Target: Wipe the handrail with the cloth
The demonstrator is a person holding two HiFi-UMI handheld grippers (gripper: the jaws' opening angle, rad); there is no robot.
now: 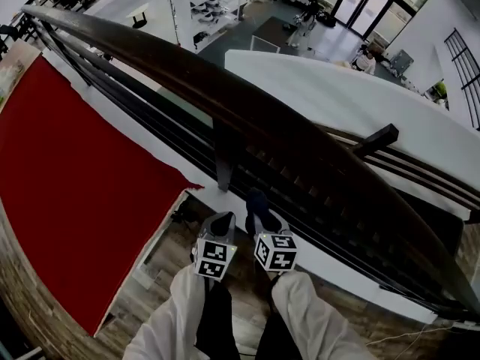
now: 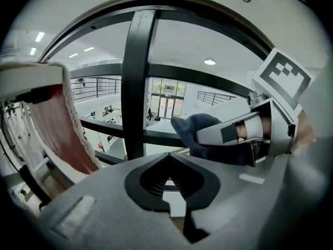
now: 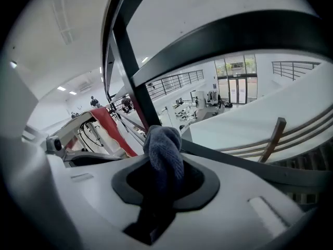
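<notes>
Poking up from the right gripper (image 3: 161,186), whose jaws are clamped on it, the dark cloth (image 3: 164,147) sits below the handrail (image 1: 225,88), apart from it. The rail lies above and ahead of the cloth, its long axis running from upper left to lower right in the head view, past a black post (image 1: 225,156). The left gripper (image 2: 167,184), jaws together on nothing, hangs just beside the right. The cloth-bearing right gripper looks best placed to rise and wipe along the rail.
</notes>
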